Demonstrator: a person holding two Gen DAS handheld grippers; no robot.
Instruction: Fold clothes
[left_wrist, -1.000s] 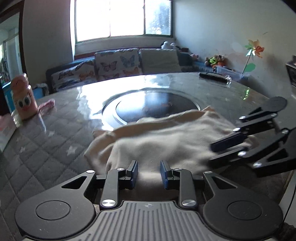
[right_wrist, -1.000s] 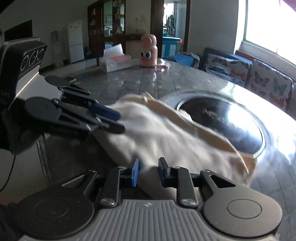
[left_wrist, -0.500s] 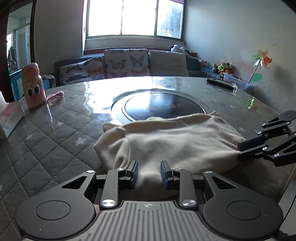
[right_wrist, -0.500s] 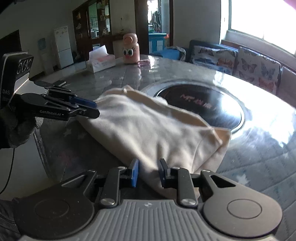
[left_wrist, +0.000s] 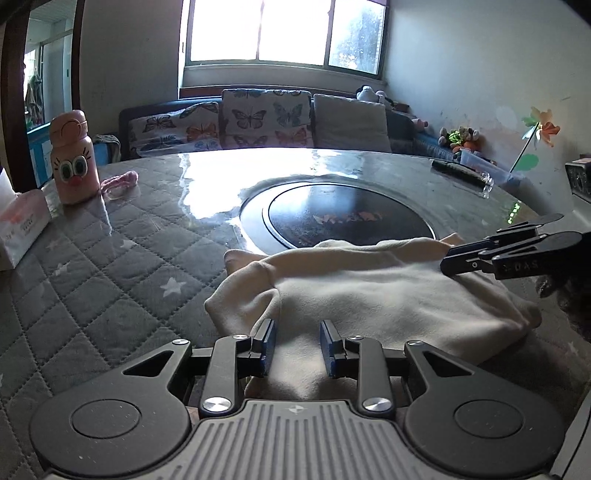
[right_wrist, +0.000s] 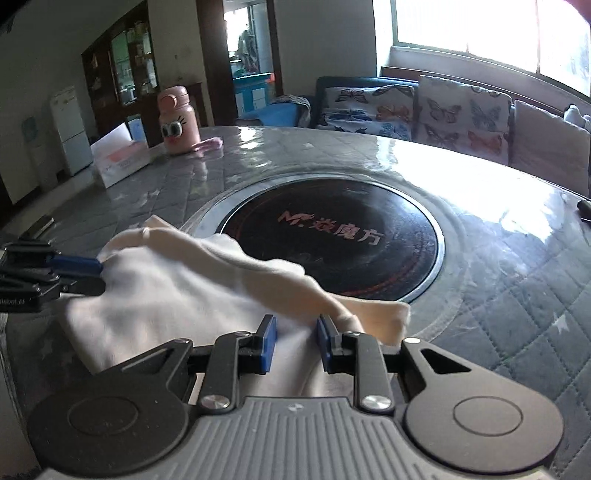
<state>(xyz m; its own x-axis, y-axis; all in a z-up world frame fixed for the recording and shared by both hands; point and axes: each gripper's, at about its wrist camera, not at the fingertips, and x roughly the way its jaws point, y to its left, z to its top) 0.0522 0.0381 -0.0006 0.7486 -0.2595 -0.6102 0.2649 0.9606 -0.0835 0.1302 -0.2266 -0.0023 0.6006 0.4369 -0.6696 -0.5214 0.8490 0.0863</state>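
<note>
Clearly, in the left wrist view, the cream garment (left_wrist: 369, 291) lies bunched in soft folds on the near side of the quilted worktop (left_wrist: 110, 266), just in front of the round dark hob plate (left_wrist: 347, 218). The left gripper (left_wrist: 294, 345) has its jaws parted, with cloth lying between them but not pinched. The right gripper (left_wrist: 448, 264) comes in from the right, its tips at the far right edge of the cloth; if it pinches, I cannot tell from here. In the right wrist view, the right gripper (right_wrist: 294, 341) also shows jaws apart over the cloth (right_wrist: 177, 291), and the left gripper (right_wrist: 98, 275) touches its left edge. I judge the fabric light, limp and a little thick; it will sag and slide on the glossy cover, so better to take it at a corner or hem, both layers together.
</note>
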